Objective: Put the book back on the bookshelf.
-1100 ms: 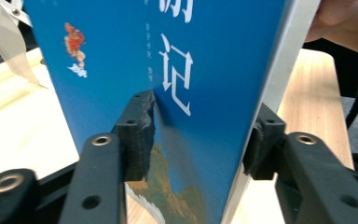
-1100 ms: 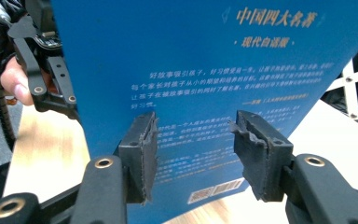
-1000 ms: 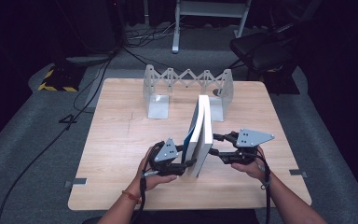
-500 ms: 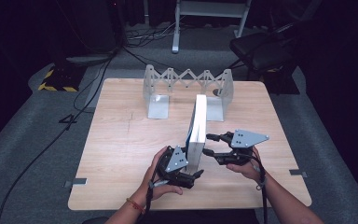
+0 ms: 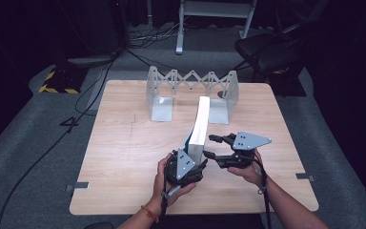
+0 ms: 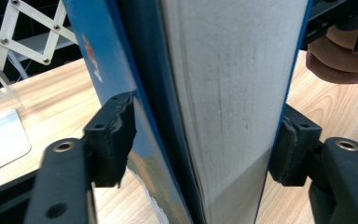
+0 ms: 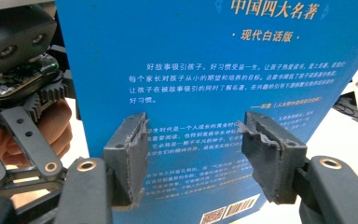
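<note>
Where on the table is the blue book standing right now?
In the high view the blue book stands upright at the table's middle, just in front of the metal folding rack, with the left gripper at its near end and the right gripper beside it.

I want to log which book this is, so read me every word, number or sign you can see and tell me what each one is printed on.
"中国四大名著": gold title on the book's back cover.
"· 现代白话版 ·": line under that title.
White paragraphs below it: too small to read reliably.
Barcode and QR code at the bottom edge: digits unreadable.
"4": taped on the grey floor.
</note>
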Available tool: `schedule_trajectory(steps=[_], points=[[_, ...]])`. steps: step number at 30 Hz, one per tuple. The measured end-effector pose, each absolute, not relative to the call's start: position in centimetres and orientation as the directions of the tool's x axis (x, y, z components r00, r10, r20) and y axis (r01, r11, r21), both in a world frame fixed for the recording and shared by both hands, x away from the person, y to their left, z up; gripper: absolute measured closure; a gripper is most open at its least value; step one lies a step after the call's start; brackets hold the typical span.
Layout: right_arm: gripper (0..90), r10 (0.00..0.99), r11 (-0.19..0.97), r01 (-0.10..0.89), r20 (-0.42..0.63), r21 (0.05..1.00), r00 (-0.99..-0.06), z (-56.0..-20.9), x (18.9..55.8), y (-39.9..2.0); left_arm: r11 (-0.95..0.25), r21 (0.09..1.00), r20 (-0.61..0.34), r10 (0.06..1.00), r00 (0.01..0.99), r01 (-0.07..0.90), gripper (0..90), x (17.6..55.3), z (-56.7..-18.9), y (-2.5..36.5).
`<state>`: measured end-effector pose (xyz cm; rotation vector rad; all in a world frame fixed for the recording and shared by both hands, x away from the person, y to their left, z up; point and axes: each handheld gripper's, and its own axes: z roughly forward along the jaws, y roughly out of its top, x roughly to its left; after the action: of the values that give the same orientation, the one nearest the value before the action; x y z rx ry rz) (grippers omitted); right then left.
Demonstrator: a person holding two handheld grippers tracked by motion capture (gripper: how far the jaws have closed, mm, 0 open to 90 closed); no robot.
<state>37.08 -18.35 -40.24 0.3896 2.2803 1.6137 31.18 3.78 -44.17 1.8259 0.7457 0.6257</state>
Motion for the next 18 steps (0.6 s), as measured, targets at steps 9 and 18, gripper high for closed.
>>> schedule_trajectory(steps=[9, 18], points=[[39.3, 0.450, 0.320, 0.062, -0.094, 0.945, -0.888, -40.4, 37.5, -18.6, -0.240, 0.940, 0.006, 0.723, 0.691, 0.244, 59.1, 31.5, -44.1, 5.6], [38.1, 0.489, 0.314, 0.079, -0.089, 0.946, -0.868, -40.7, 38.9, -21.4, -0.253, 0.938, -0.015, 0.650, 0.760, 0.235, 59.8, 32.1, -44.1, 7.0]])
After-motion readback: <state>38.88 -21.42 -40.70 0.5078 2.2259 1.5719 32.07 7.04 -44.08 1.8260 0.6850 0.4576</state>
